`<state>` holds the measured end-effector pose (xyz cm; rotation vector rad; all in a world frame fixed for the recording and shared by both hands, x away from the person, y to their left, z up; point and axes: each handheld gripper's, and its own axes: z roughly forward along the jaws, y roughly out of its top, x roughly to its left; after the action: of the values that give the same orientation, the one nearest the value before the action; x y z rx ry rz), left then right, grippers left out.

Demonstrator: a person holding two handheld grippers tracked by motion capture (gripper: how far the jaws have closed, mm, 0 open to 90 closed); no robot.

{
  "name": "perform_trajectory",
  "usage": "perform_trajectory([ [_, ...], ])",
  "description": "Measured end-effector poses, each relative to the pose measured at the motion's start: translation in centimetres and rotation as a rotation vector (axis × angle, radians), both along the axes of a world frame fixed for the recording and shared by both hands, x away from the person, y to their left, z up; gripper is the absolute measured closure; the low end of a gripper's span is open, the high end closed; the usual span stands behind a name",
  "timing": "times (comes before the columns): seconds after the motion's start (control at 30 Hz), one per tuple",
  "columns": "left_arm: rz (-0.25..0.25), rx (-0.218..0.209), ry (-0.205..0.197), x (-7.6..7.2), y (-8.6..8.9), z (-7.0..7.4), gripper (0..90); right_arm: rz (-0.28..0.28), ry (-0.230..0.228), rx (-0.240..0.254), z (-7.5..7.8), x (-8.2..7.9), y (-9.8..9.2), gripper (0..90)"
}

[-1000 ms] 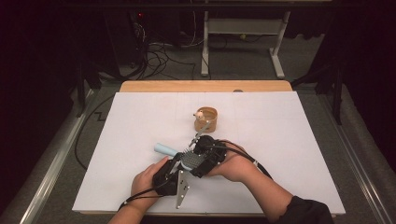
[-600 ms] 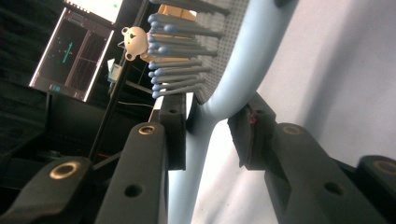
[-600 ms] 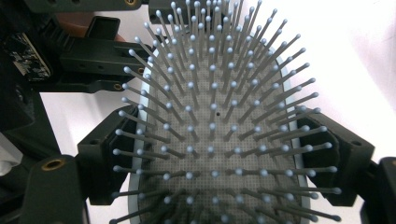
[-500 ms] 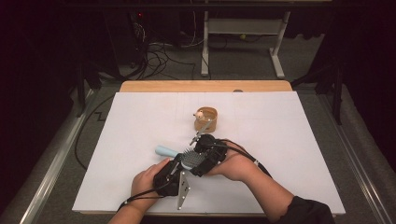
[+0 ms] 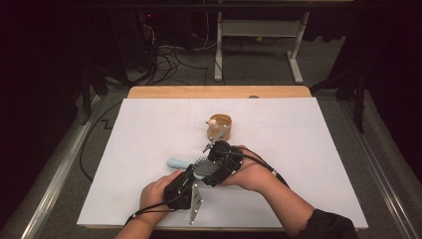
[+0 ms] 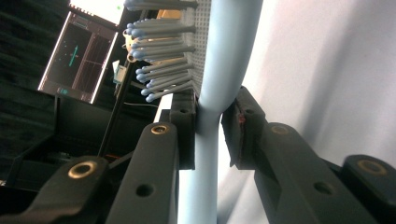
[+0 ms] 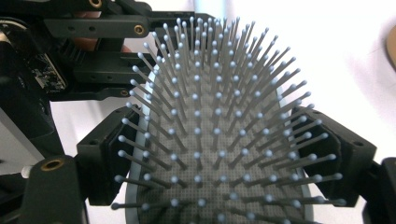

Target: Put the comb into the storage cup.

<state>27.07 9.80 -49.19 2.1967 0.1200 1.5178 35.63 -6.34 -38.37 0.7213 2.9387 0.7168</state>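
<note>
Hairbrush (image 5: 199,168) lay low over the white surface (image 5: 308,149), near its front edge. My left hand-held gripper (image 6: 208,128) had just closed its jaws tight on the pale blue handle. My right hand-held gripper (image 7: 224,154) sat around the bristled head, its jaws easing apart. Behind stood a wooden cup (image 5: 220,126).
</note>
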Motion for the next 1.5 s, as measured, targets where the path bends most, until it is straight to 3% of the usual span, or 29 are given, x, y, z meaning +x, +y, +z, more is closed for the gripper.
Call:
perform_trajectory([
  [0.33,0.0,-0.002,0.005,0.0,0.0,0.0,75.8,0.0,-0.017,0.004,0.5,-0.1,-0.2,12.6],
  [0.57,0.004,-0.01,0.005,0.0,0.0,0.1,75.9,0.0,-0.019,-0.003,0.6,-0.1,-0.4,0.1],
  [1.5,0.005,0.001,0.003,0.1,0.0,0.1,76.0,0.015,-0.076,-0.054,1.1,-0.4,-1.5,0.1],
])
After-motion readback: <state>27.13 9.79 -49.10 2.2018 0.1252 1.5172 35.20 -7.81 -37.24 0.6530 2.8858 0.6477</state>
